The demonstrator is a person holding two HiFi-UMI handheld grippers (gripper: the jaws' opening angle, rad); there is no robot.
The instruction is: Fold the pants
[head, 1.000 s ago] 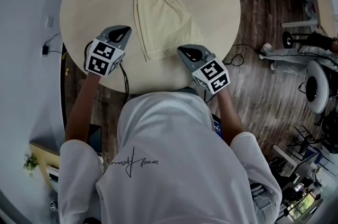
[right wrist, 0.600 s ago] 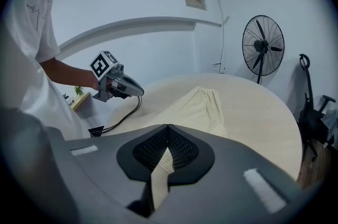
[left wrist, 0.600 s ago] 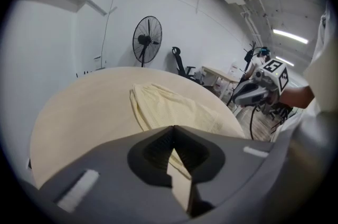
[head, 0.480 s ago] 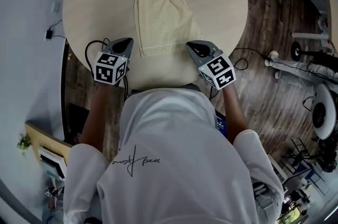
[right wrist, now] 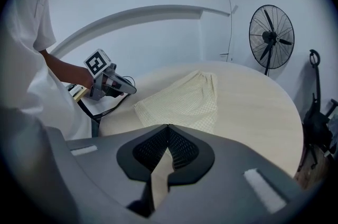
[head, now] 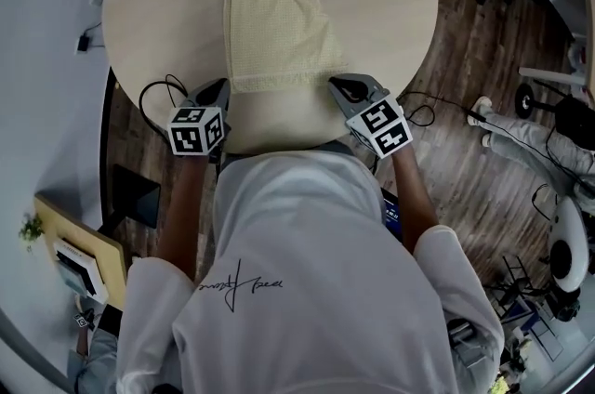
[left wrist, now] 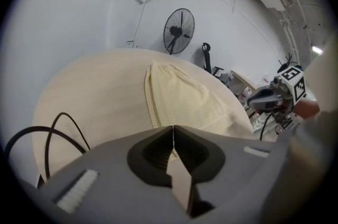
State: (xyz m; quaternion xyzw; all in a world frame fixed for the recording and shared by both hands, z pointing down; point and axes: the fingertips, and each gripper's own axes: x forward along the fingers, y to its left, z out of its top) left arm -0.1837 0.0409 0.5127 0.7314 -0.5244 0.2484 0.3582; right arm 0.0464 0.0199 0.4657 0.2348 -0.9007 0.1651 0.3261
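Dark plank floor (head: 465, 132) surrounds a round, pale wooden table (head: 390, 2) in the head view. On it lie the pale yellow, waffle-textured cloth pants (head: 274, 20), flat. Their long axis runs straight away from the two grippers: the narrow gathered end is far, the wider end is nearest. The left gripper (head: 221, 85) has its tip just beside the near left corner of that end, and the right gripper (head: 337, 84) is just beside the near right corner.

From the left gripper view, the left gripper (left wrist: 173, 128) has its jaw tips pressed together with nothing caught between them. The pants (left wrist: 179, 99) stretch away just beyond the tips, toward a black standing fan (left wrist: 178, 31). A black cable (left wrist: 58, 128) loops on the table to the left.

From the right gripper view, the right gripper (right wrist: 168, 126) is likewise closed and empty, and the pants (right wrist: 185, 101) begin just past its tips and point away.

A second ago both grippers stood farther out from the wide end. Now they flank its corners, and the left one's marker cube has rolled.
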